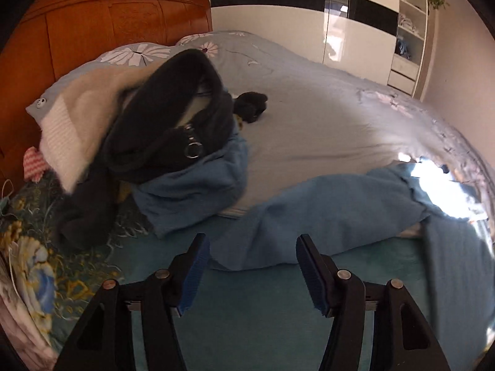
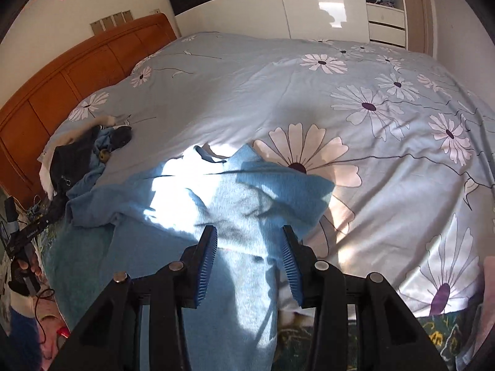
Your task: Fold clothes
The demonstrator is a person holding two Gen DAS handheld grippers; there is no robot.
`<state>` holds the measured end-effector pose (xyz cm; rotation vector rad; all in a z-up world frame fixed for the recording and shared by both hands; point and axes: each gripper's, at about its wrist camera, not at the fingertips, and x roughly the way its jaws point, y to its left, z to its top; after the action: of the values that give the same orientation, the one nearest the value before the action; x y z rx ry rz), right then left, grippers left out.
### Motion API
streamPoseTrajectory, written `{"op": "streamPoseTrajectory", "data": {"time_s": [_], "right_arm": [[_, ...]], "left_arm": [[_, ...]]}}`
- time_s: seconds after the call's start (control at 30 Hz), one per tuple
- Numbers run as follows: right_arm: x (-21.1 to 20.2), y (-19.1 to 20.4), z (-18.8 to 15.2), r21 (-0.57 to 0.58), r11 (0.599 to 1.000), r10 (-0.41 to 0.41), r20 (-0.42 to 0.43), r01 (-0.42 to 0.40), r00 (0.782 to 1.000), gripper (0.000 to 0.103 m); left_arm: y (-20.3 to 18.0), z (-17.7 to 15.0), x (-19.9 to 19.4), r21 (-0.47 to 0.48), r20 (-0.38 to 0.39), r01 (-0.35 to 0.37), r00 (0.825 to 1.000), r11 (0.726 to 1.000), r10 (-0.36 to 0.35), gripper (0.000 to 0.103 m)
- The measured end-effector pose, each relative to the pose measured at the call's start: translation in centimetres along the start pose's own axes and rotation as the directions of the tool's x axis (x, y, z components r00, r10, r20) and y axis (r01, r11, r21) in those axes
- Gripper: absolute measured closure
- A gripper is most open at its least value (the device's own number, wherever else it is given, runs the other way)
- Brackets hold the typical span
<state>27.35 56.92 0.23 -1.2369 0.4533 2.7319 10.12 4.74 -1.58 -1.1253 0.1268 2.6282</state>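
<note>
A light blue sweater [image 1: 324, 204] lies spread near the bed's front edge, partly in bright sun, and hangs over the side [image 2: 247, 191]. My left gripper [image 1: 250, 239] hovers open just short of its hem with nothing between the pads. My right gripper [image 2: 249, 232] stands open above the sweater. Its fingers cast shadows on the cloth, which shows in the gap between the pads. A pile of clothes sits by the headboard: a black garment [image 1: 173, 130] with a metal ring, a cream sweater [image 1: 83, 114] and another blue garment [image 1: 191, 185].
A pale blue daisy-print duvet [image 2: 340, 92] covers the bed, with a teal sheet [image 1: 263, 309] at its front edge. The wooden headboard [image 1: 92, 24] stands at the left, and a glossy wardrobe [image 1: 309, 15] with open shelves [image 1: 408, 31] stands behind. A hand [image 2: 24, 266] holds a black handle at the far left.
</note>
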Motion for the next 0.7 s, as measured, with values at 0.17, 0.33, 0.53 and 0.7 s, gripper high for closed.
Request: {"op": "streamPoseTrajectory", "data": {"time_s": [0.17, 0.33, 0.53, 0.7], "right_arm": [[0.2, -0.1, -1.3, 0.043, 0.999, 0.014, -0.026, -0.013, 1.000, 0.060], [0.0, 0.5, -1.3, 0.045, 0.999, 0.013, -0.026, -0.012, 1.000, 0.060], [0.1, 0.6, -1.1, 0.038, 0.999, 0.015, -0.028, -0.014, 1.000, 0.060], [0.9, 0.5, -1.0, 0.037, 0.999, 0.023, -0.032, -0.022, 0.999, 0.060]], "left_arm": [[1.9, -0.1, 4.5, -0.006, -0.106, 0.117, 0.987, 0.993, -0.117, 0.041], [1.5, 0.0, 5.5, -0.013, -0.104, 0.157, 0.982, 0.987, -0.158, 0.073], [0.1, 1.8, 1.9, -0.008, -0.097, 0.364, 0.927, 0.931, -0.363, 0.100], [-4.5, 6.9, -4.1, -0.005, -0.029, 0.606, 0.795, 0.795, -0.606, 0.100]]}}
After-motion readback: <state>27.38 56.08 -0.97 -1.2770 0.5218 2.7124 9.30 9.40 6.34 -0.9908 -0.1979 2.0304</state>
